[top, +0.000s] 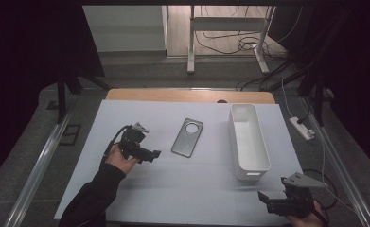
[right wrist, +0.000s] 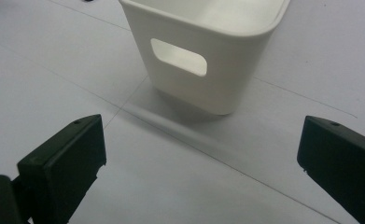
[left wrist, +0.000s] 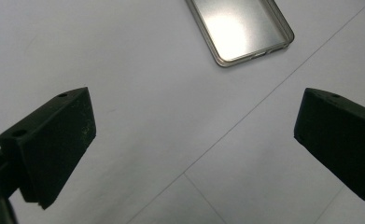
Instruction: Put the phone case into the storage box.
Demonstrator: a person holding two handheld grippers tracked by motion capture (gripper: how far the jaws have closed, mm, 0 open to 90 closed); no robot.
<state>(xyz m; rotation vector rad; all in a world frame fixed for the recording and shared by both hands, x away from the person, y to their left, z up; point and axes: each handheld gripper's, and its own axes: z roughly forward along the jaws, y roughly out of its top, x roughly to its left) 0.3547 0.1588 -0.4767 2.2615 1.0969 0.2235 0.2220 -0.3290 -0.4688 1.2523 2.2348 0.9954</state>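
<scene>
Two grippers are over a white table [top: 182, 189], one on each side. On the left, the left gripper [top: 147, 153] sits in a hand [top: 118, 161] with a dark sleeve [top: 90, 198]. It points to the right, toward the phone case [top: 188, 137]. In the left gripper view its black jaws stand wide apart with nothing between them, so it is let go and holds nothing. The table shows between them, and the near end of the case [left wrist: 240, 29] lies farther ahead, apart from the jaws.

The phone case is grey, with a round hole near its far end. It lies flat in the middle of the table, a bit tilted, between the left gripper and the white bin [top: 248, 142].

The bin is long and stands to the right of the case, not touching it. It looks empty inside.

At the bottom right, the right gripper [top: 268, 198] is near the table's front edge. In the right gripper view its jaws are wide apart too, holding nothing, and the bin's short end with a handle hole [right wrist: 178, 57] is just ahead.
</scene>
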